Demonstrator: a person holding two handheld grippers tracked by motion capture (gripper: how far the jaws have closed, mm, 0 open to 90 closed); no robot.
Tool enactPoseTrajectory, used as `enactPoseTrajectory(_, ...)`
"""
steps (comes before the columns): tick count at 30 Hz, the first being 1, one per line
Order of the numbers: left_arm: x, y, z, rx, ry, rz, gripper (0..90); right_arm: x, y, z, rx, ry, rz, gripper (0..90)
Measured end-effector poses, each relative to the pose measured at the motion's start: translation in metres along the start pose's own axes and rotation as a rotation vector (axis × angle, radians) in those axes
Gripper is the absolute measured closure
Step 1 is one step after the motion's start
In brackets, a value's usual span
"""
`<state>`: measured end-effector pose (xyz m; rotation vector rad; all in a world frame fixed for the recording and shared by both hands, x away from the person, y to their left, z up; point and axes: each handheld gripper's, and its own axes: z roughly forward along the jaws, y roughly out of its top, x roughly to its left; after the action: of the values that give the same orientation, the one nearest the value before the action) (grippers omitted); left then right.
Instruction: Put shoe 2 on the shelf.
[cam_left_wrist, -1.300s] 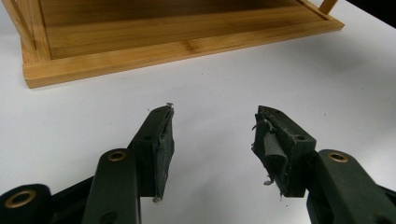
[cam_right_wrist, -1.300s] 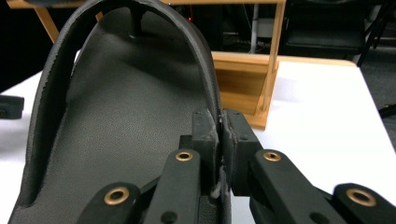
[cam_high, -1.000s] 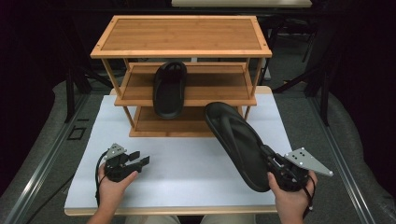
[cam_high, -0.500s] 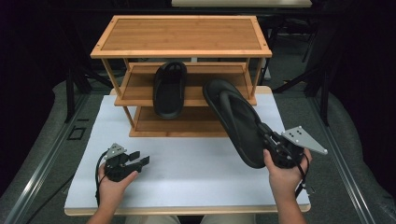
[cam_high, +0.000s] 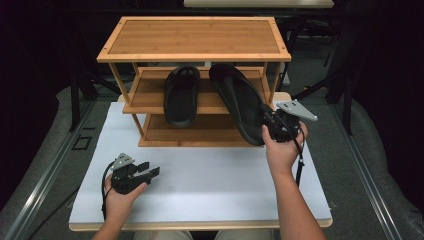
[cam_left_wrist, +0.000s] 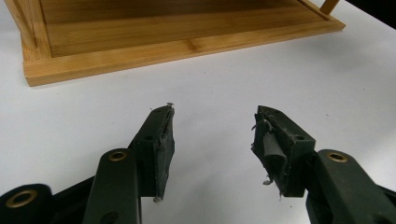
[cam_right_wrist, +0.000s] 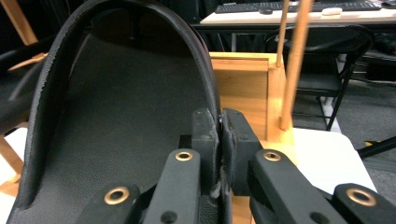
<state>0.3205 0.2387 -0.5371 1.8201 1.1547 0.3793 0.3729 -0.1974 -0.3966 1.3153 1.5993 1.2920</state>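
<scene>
1. Black rubber sandal (cam_high: 239, 102) hangs tilted before the three-tier bamboo shoe rack's (cam_high: 195, 40) middle shelf, beside another black sandal (cam_high: 181, 95).
2. Right gripper (cam_high: 270, 122) pinches its rim.
3. Left gripper (cam_high: 147, 172) rests wide open, empty, in front of the rack.

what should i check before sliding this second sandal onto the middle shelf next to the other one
1. Grip: right claw shut on the held sandal at its rim: ok.
2. Free space on the middle shelf beside the parked sandal: ok.
3. Clearance from the right rack post: cannot tell.
4. Sandal level with the shelf: not ok, it is tilted.
5. Left claw open over the white table, out of the path: ok.
</scene>
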Motion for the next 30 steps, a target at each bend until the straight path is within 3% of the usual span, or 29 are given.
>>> enactPoseTrajectory(4,0.0,0.0,0.0,0.003,0.001,0.001,47.3,0.009,0.003,0.015,0.014,-0.025,-0.02,83.8)
enactPoseTrajectory(12,-0.001,0.0,0.001,0.005,-0.004,0.005,47.3,0.022,0.008,0.029,0.037,-0.071,-0.026,81.0)
enactPoseTrajectory(16,-0.001,0.0,0.001,0.005,-0.003,0.007,47.3,0.024,0.011,0.028,0.008,-0.046,-0.014,78.9)
enactPoseTrajectory(21,-0.001,0.001,0.0,-0.004,0.003,0.008,47.3,0.022,0.012,0.021,-0.005,0.028,-0.012,64.8)
enactPoseTrajectory(24,0.0,0.002,-0.001,-0.009,0.003,0.006,47.2,0.019,0.013,0.01,-0.024,0.038,-0.037,60.5)
enactPoseTrajectory(30,-0.001,0.014,-0.006,-0.042,-0.015,0.001,47.2,0.008,0.008,-0.013,-0.004,0.105,-0.032,53.9)
